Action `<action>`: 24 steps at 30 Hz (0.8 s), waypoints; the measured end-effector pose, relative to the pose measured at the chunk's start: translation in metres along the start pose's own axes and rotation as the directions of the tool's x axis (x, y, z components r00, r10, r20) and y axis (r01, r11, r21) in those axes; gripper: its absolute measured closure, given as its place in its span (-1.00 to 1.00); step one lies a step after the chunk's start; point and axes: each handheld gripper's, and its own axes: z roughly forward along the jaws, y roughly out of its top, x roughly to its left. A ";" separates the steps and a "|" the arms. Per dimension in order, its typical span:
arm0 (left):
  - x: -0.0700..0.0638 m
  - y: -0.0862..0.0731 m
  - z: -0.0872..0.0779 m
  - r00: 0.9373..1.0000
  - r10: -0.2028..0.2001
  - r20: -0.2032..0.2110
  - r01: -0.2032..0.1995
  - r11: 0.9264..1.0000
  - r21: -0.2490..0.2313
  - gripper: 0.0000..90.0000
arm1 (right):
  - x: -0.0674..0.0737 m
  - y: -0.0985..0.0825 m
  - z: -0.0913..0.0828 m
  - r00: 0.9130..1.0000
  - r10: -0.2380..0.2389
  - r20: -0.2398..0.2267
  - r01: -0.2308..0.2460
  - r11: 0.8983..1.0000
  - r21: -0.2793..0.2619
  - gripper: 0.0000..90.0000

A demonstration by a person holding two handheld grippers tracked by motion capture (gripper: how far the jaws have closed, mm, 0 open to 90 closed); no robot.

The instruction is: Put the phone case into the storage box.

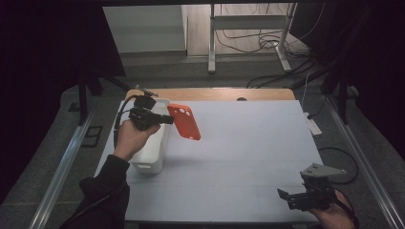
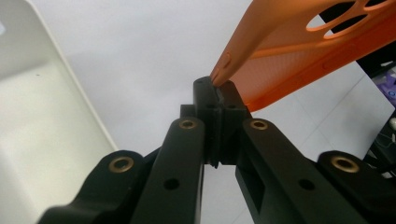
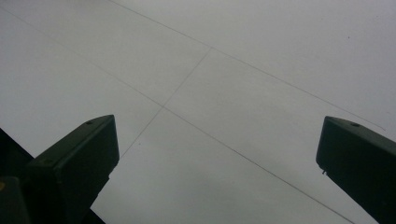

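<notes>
No lettering, label, brand mark, number or sign can be read on any surface in these views.
</notes>
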 end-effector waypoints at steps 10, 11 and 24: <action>0.014 0.013 -0.008 0.999 -0.030 -0.032 0.030 1.000 0.001 0.98 | 0.002 0.000 -0.001 1.000 -0.015 0.001 0.015 1.000 -0.001 -1.00; 0.014 0.014 -0.008 0.999 -0.034 -0.036 0.034 0.999 0.000 0.98 | 0.002 0.000 -0.001 1.000 -0.017 0.001 0.017 1.000 -0.001 -1.00; 0.028 0.028 -0.019 0.995 -0.058 -0.076 0.058 0.998 -0.002 0.98 | 0.001 -0.001 -0.001 1.000 -0.012 -0.007 0.012 1.000 0.000 -1.00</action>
